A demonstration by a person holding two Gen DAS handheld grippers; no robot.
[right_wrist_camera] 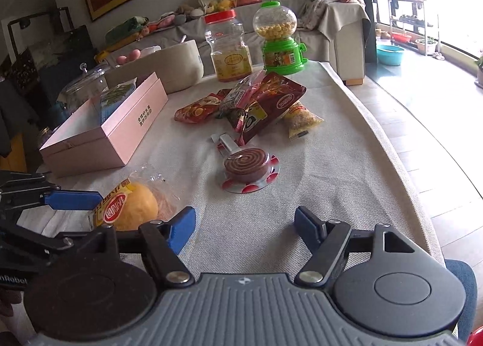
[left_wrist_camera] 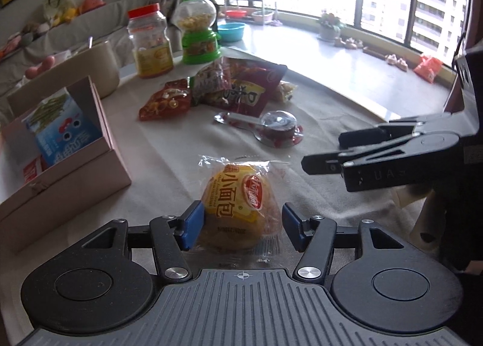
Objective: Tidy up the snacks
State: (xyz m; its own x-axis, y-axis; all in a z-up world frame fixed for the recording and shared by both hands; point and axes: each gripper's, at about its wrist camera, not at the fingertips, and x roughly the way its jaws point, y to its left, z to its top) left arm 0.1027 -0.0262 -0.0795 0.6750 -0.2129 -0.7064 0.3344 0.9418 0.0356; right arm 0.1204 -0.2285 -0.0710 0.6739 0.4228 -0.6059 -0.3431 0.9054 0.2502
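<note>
Progress slight: pink box [left_wrist_camera: 75, 161] holds one blue packet [left_wrist_camera: 65, 131]; bun [left_wrist_camera: 238, 207] between open left claw [left_wrist_camera: 240, 225], ungripped; right claw [right_wrist_camera: 244, 225] open, empty; bag pile [right_wrist_camera: 253, 101] beyond box untouched.

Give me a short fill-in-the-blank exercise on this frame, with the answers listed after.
1. The wrapped bun lies between the blue fingers of the ____ tool.
2. The right tool is open and holds ____.
3. The blue snack pack stands inside the ____ box.
4. The gumball dispenser with yellow balls has a base coloured ____.

Answers: left; nothing; pink; green
</note>
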